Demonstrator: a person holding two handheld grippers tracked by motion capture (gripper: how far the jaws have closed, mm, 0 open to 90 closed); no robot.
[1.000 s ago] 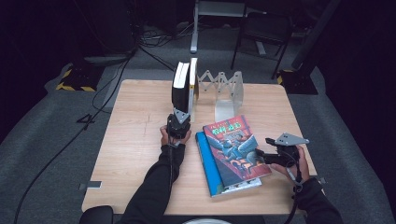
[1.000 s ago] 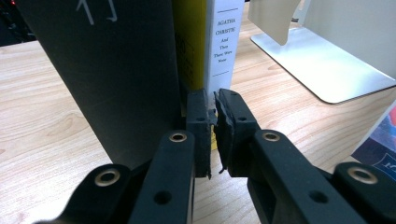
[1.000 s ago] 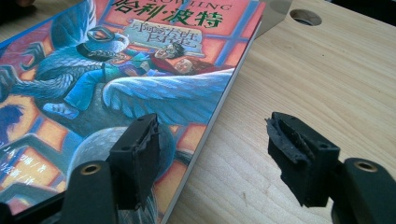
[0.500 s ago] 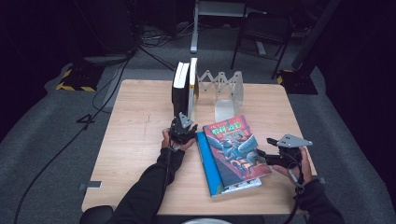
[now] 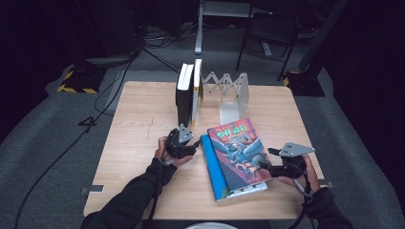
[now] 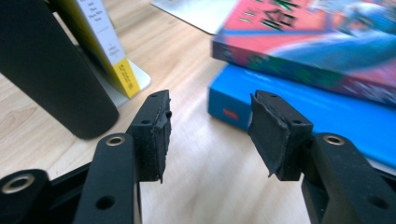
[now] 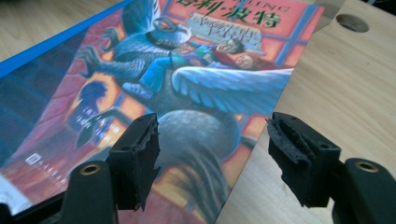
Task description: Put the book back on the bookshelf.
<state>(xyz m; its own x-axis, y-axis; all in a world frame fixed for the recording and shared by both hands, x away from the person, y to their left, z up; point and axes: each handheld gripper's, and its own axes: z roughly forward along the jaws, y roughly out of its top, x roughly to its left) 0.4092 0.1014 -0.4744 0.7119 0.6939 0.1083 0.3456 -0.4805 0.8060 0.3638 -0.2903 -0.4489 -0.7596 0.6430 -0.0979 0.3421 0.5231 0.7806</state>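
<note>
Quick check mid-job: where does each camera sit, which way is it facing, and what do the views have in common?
High view: above the person's side, looking forward and down on the table; both forearms, left tongs, right tongs.
Left gripper view: on the left tongs, jaws apart and just opening, nothing between; faces the upright books.
Right gripper view: on the right tongs, jaws apart over the red book.
Shared: red book on blue book.

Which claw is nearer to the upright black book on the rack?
Left. The left claw sits on the table just in front of the black book. The right claw is farther off, at the red illustrated book's right edge.
</note>
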